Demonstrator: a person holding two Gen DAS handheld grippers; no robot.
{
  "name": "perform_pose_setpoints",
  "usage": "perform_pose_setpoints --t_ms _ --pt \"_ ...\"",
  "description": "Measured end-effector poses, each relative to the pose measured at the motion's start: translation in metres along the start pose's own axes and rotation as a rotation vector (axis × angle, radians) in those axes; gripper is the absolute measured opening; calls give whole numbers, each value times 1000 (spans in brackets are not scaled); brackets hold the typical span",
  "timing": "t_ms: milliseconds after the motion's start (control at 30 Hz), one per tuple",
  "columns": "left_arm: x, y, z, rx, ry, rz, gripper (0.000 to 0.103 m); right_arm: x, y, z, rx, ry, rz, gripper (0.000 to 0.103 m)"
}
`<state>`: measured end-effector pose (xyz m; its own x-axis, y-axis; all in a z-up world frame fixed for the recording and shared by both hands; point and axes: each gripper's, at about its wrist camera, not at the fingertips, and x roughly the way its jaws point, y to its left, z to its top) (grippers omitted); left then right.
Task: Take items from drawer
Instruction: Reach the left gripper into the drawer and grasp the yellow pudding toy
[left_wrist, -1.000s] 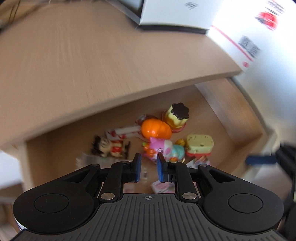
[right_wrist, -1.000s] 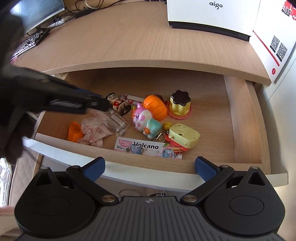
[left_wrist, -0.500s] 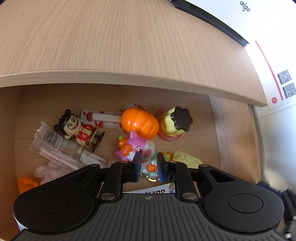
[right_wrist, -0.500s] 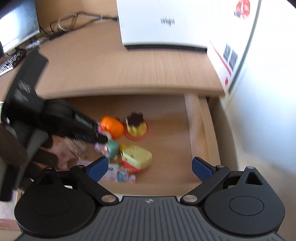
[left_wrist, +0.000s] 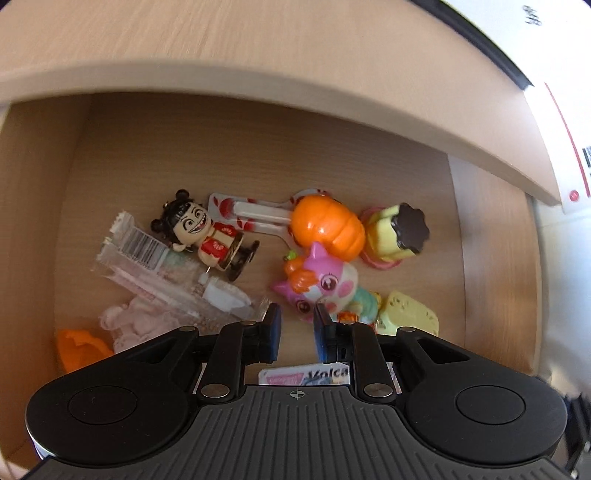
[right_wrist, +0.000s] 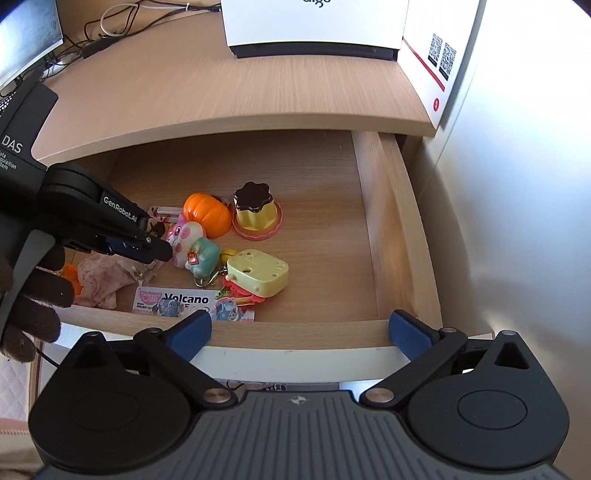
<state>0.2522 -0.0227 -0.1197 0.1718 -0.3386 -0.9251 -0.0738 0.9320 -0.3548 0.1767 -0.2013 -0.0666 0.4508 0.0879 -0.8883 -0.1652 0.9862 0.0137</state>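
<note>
Wooden desk (right_wrist: 221, 88) carries a white box (right_wrist: 314, 26) at the back, and the drawer (right_wrist: 399, 221) beneath it is pulled open. Right gripper (right_wrist: 299, 332) hangs outside the drawer's front wall, fingers spread wide and empty. Left gripper (left_wrist: 295, 332), held by a gloved hand (right_wrist: 33, 306), reaches into the drawer with fingers a narrow gap apart, gripping nothing, tips just beside the pink cat toy (left_wrist: 325, 288). Behind the cat lies an orange pumpkin (left_wrist: 325, 229); right of the pumpkin is a pudding toy (left_wrist: 395, 236). A yellow case (right_wrist: 258, 277) sits right of the cat, a doll (left_wrist: 203, 232) and clear packets (left_wrist: 166, 273) to its left, a "Volcano" card (right_wrist: 184, 302) in front.
</note>
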Motion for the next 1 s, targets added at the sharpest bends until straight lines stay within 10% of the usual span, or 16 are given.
perform_pose_setpoints --t_ms 267,467,633,1000 --pt "-2 -30 11 46 -111 -51 25 9 0 1 -8 -7 -4 103" --pt "-27 -70 -4 568 -209 -58 28 10 -3 -2 -10 -19 1 103" --pt "-27 -95 -25 816 -390 1 28 13 -3 -1 -29 -31 2 103" --pt "9 -107 -18 833 -390 47 30 5 -4 -8 -39 -38 25 103"
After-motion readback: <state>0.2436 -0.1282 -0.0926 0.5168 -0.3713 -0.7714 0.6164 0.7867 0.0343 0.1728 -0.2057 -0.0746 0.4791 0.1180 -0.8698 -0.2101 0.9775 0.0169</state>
